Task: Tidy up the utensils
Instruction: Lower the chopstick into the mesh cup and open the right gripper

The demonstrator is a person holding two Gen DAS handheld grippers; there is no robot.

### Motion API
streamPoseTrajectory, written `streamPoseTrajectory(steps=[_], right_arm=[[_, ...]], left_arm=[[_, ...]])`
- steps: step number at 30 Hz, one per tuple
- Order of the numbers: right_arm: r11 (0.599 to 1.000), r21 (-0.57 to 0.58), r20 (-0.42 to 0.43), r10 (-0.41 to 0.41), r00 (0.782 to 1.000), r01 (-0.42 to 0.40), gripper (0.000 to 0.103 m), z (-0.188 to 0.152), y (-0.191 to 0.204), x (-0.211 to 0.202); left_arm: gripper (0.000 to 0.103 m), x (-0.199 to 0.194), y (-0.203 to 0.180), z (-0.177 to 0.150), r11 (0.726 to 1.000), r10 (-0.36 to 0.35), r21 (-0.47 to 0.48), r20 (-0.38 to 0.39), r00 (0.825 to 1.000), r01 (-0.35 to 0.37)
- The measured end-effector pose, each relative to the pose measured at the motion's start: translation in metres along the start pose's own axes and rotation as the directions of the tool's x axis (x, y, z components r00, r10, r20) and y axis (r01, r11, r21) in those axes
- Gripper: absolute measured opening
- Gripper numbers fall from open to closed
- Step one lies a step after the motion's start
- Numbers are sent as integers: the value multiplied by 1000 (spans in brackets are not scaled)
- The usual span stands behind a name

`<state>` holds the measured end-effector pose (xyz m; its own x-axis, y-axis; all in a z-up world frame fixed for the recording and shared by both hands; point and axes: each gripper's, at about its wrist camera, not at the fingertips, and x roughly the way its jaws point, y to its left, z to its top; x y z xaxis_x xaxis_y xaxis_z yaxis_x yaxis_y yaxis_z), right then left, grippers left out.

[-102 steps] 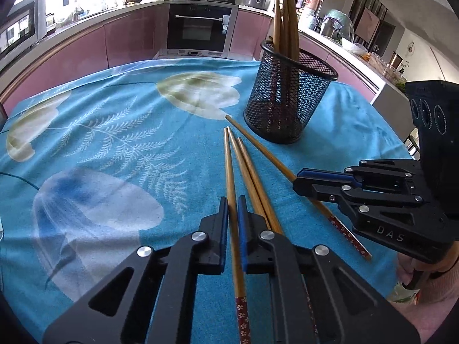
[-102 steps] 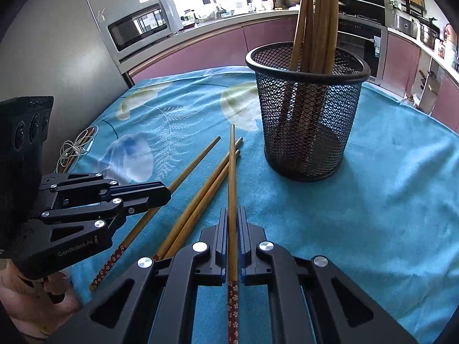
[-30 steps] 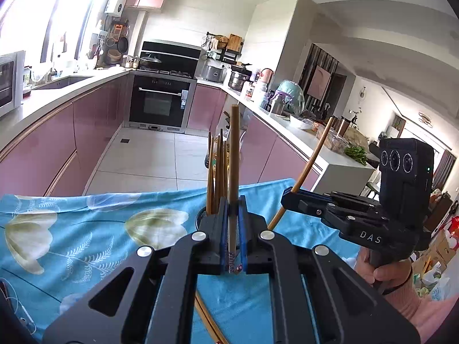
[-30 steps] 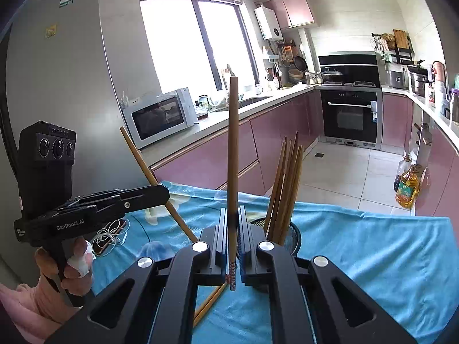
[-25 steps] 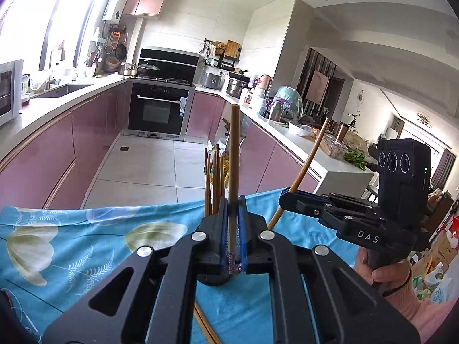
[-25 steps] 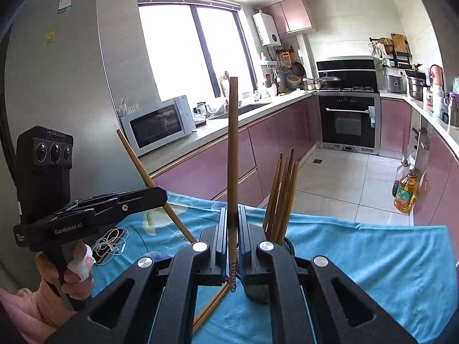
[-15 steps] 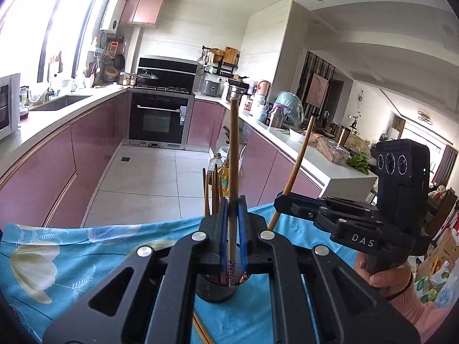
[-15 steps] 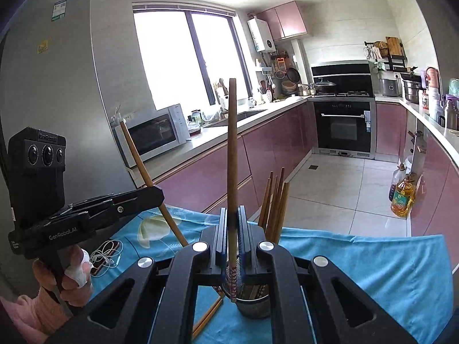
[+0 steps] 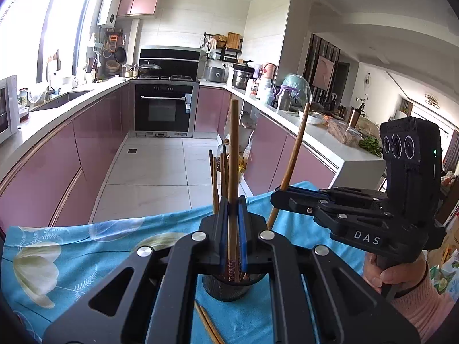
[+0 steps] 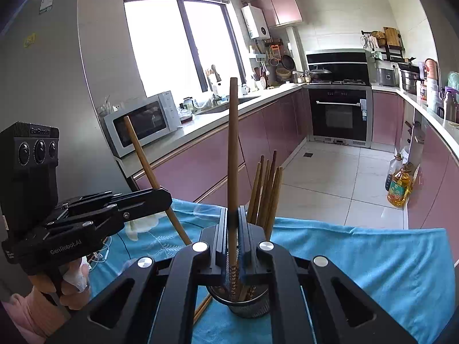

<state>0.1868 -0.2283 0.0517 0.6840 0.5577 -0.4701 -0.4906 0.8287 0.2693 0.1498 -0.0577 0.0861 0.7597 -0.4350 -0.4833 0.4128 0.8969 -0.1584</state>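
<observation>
both tongs, left tongs (image 9: 231,238) & right tongs (image 10: 233,239), each clamped on one chopstick (image 9: 233,172), had lifted off the worktop (image 9: 71,258) and come w/ patterned ends right above the mesh holder (image 9: 229,289); drop-in looked next, two chopsticks (image 9: 208,325) left lying.

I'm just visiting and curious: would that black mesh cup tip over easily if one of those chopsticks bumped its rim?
Possibly. The mesh cup looks thin and light, and the chopsticks already in it stand tall and lean to one side, so its weight probably sits high. It rests on a soft blue tablecloth, so it might slide rather than topple. Easing the held chopstick in gently seems wise.
</observation>
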Motion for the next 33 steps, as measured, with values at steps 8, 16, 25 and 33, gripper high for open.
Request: streamPoseTrajectory(steps=[8, 16, 25, 33], right_arm=[[1000, 21, -72, -18, 997, 20, 6, -10, -9, 17], [998, 44, -144, -33, 989, 40, 6, -16, -17, 41], [995, 85, -160, -45, 986, 59, 9, -22, -25, 51], [994, 94, -144, -42, 989, 56, 21, -26, -23, 45]], left_arm=[[7, 27, 9, -16, 1000, 2, 11, -79, 997, -1], [7, 52, 16, -22, 1000, 5, 7, -135, 991, -4], [9, 74, 25, -28, 1000, 8, -23, -170, 985, -12], [22, 74, 36, -42, 998, 23, -51, -173, 985, -32]])
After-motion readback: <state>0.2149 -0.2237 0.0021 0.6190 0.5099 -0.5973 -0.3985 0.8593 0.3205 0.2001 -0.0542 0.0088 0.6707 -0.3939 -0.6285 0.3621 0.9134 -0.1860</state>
